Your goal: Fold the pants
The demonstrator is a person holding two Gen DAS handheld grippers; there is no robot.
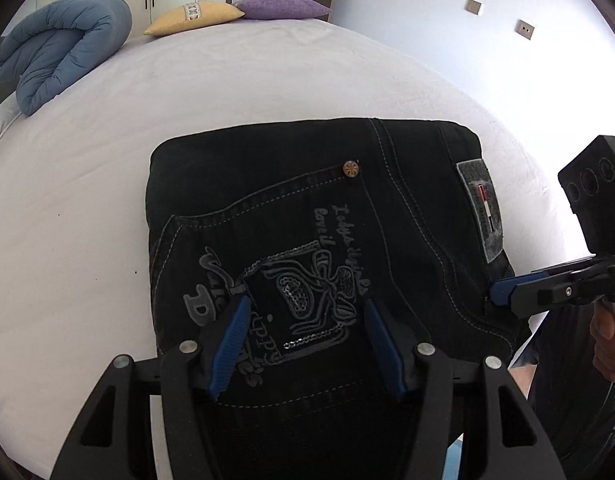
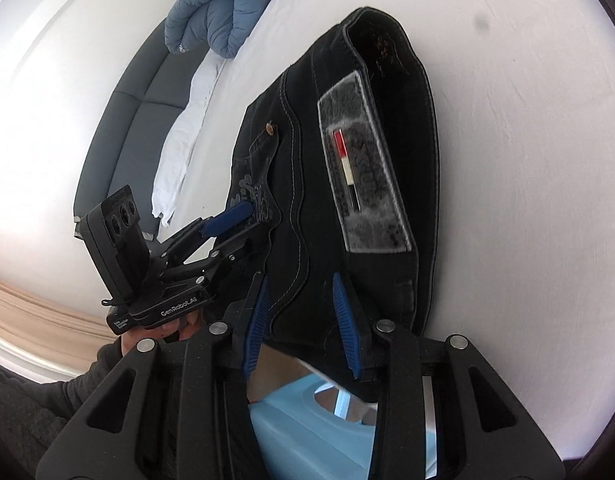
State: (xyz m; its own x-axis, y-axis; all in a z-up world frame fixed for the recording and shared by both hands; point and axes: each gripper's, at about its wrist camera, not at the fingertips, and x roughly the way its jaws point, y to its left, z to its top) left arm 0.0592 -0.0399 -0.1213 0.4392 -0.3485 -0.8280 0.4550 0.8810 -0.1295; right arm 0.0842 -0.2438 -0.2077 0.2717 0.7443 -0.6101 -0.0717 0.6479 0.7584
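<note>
The black jeans (image 1: 299, 208) lie folded into a compact rectangle on the white bed, back pocket with grey embroidery and a waistband patch facing up. They also show in the right wrist view (image 2: 347, 160). My left gripper (image 1: 305, 306) is open, its blue pads (image 1: 231, 340) hovering over the pocket embroidery at the near edge. My right gripper (image 2: 301, 284) is open over the jeans' near edge by the waistband patch (image 2: 363, 168). In the left wrist view the right gripper (image 1: 503, 292) sits at the jeans' right edge. The left gripper shows in the right wrist view (image 2: 235, 214).
White bed sheet (image 1: 227, 88) spreads around the jeans. A rolled blue duvet (image 1: 63, 44), a yellow pillow (image 1: 195, 18) and a purple pillow (image 1: 283, 7) lie at the far end. A light blue object (image 2: 307, 420) sits below the bed edge. Grey headboard (image 2: 119, 132) at left.
</note>
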